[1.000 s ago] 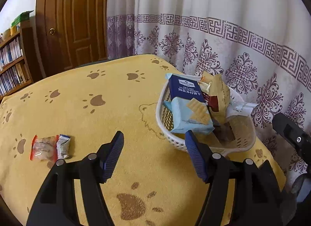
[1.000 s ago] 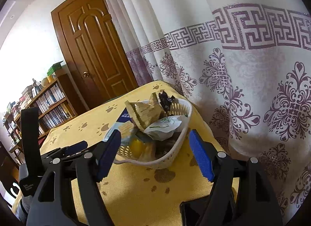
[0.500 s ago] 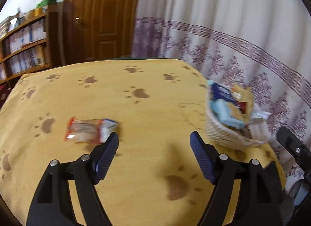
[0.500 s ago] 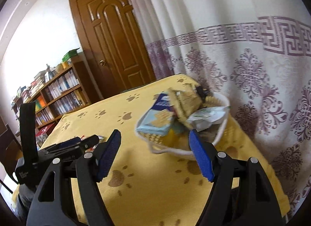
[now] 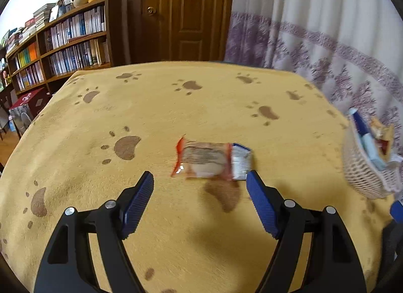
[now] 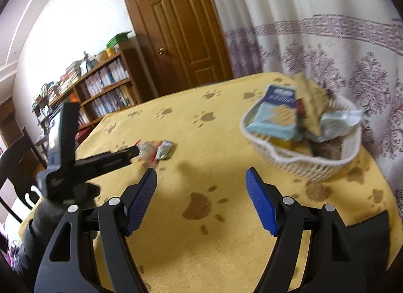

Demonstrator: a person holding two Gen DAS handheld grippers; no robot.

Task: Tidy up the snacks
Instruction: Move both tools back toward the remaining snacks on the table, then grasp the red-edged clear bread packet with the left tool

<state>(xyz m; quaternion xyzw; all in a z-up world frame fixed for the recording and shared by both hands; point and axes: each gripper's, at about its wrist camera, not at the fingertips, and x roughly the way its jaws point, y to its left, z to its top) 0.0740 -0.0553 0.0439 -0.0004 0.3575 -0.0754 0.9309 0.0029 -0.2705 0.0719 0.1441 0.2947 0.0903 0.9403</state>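
Two small snack packets lie side by side on the yellow paw-print tablecloth: a clear one with red ends (image 5: 201,160) and a silver-blue one (image 5: 240,160), also seen as the packets (image 6: 156,150) in the right wrist view. My left gripper (image 5: 200,182) hovers just short of them, open, nothing between its blue pads. A white mesh basket (image 6: 309,164) holds several snack packs, including a blue cracker box (image 6: 275,114). My right gripper (image 6: 201,179) is open and empty, left of the basket. The left gripper's body (image 6: 95,162) shows beside the packets.
The basket (image 5: 362,174) sits at the table's right edge near a patterned curtain (image 5: 327,41). A wooden door (image 5: 186,13) and bookshelves (image 5: 63,41) stand behind the table. A dark chair (image 6: 15,167) is at the left. A gloved hand (image 6: 50,217) holds the left gripper.
Both grippers swung left, away from the basket. The two packets now lie just ahead of the left gripper's pads, whose jaws stand wider than a second ago.
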